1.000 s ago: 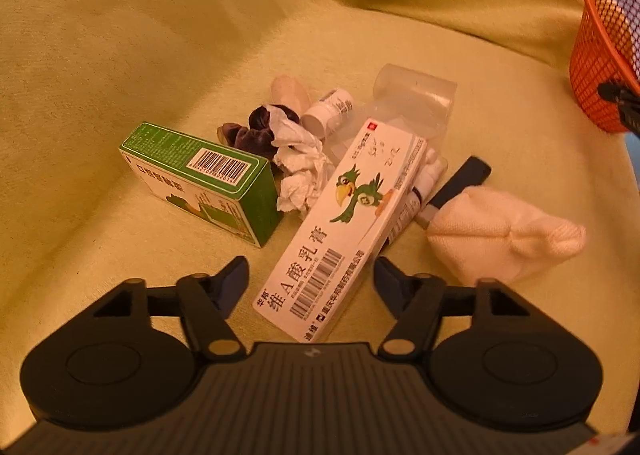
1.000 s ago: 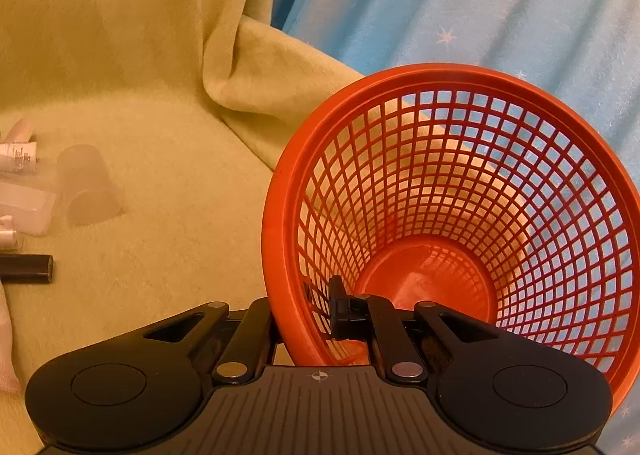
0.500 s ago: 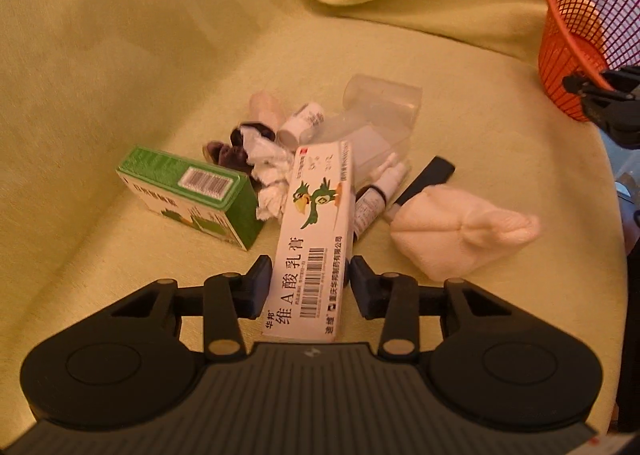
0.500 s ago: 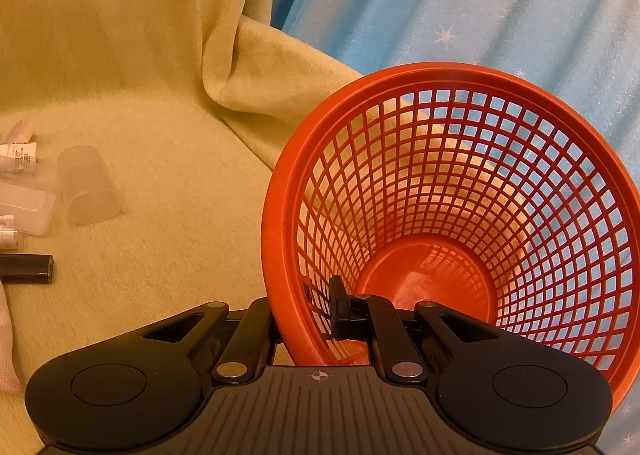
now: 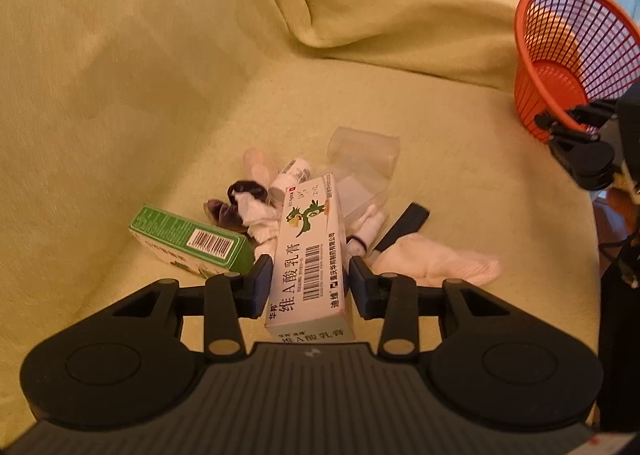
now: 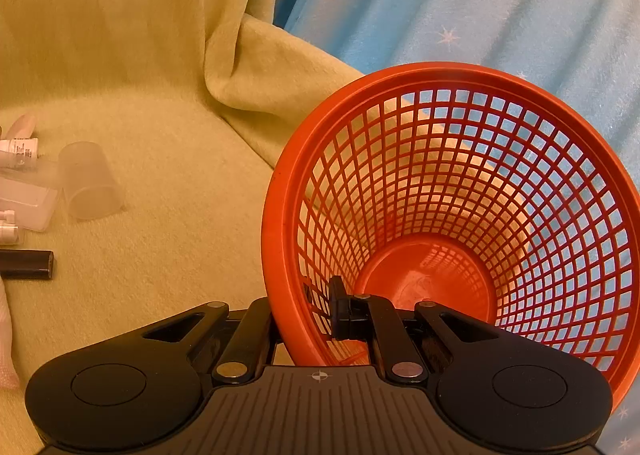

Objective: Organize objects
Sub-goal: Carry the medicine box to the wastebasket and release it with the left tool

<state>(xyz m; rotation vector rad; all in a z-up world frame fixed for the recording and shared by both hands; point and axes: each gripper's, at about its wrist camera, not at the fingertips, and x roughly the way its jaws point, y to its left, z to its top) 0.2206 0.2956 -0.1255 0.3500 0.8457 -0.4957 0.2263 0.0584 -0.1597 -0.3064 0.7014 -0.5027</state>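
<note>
The left hand-held gripper [image 5: 308, 287] is clamped on the white ointment box [image 5: 310, 255], both pads pressed flat on its long sides, near end of the box tucked right against the gripper body. Its jaws closed in on that box within the last second. The box tips up off the yellow-green blanket [image 5: 120, 95], above the pile. Just left of it lies the green carton [image 5: 192, 241], barcode up. Behind sit crumpled white tissue [image 5: 260, 221], a dark scrunchie [image 5: 236, 201], a small white bottle [image 5: 292, 173] and a clear plastic cup [image 5: 362, 151] on its side. To the right, a black stick [image 5: 404, 225] and a white sock [image 5: 436, 265].

Over at the right, the right hand-held gripper [image 6: 304, 319] is pinched tight on the rim of the orange mesh basket [image 6: 460, 183], one finger inside, one outside. The basket tilts mouth-forward, nothing visible in it, blue starry curtain [image 6: 480, 7] behind.
</note>
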